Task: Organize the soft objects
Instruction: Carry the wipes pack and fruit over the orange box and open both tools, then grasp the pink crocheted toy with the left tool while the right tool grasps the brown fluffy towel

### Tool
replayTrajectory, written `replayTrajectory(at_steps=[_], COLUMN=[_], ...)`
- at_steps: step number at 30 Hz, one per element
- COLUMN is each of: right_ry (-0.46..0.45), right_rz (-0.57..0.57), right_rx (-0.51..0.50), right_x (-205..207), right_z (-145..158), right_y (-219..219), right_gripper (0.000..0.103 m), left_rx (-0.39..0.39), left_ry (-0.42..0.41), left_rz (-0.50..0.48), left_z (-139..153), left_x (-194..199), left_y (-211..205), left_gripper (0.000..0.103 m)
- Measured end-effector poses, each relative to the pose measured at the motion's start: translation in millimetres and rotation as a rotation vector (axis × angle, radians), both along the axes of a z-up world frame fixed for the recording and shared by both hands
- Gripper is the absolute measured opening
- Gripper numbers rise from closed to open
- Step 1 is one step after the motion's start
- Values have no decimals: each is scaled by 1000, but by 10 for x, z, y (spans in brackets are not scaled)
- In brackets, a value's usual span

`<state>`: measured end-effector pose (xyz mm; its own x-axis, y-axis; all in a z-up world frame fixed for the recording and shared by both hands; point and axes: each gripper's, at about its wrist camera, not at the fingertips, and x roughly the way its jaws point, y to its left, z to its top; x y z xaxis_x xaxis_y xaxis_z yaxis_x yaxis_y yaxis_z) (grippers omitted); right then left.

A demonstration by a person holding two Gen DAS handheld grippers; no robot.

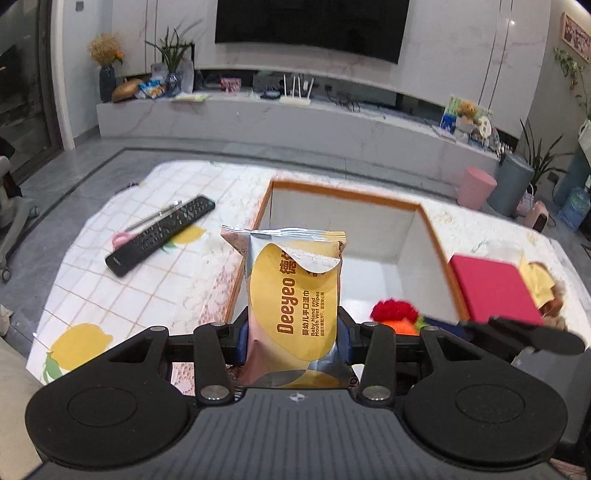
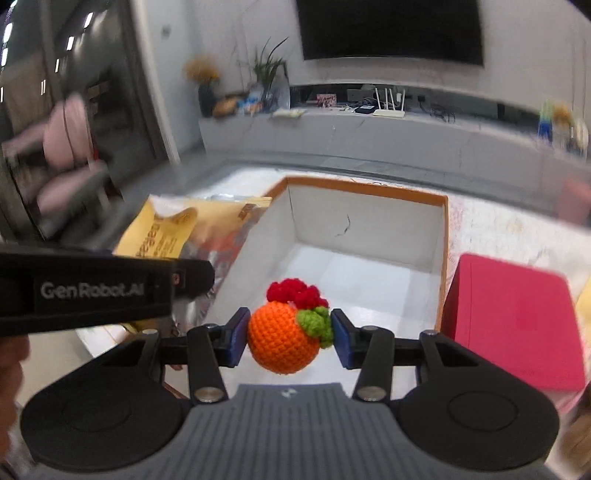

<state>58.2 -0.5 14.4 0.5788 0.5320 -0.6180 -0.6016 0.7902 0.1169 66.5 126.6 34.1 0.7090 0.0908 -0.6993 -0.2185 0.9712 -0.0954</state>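
Home living room. Far wall: large dark TV (image 1: 312, 26) above a long marble media shelf (image 1: 236, 114) holding a router (image 1: 295, 92), vases (image 1: 107, 83) and a plant (image 1: 173, 55). Near: table under lemon-print cloth (image 1: 122, 295) with remote (image 1: 160, 234); stools (image 1: 476, 186) at far right.

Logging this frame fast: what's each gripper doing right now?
Left gripper: closed on the wet wipes pack.
Right gripper: closed on the crochet orange toy.
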Motion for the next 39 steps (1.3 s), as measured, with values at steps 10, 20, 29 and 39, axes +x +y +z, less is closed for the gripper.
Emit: replayTrajectory(at_steps=[10,20,29,39], right_ry=[69,-38,-101,126], right_rz=[-34,-105,-535,-798], right_rx=[-59,-5,20,59], right_x=[76,-50,38,330], right_z=[-189,189,433,-199], right_y=[-54,-659,-2141,-3039], right_gripper=[50,54,57,67], left_rx=[4,170,269,257], left_ry=[96,-77,-107,-73], left_rz=[-22,-64,-157,-350], left_z=[-195,212,596,448], left_x=[87,-71,-133,17], left_y=[-52,-449,-1152,-2157], left_gripper=[54,92,92,92])
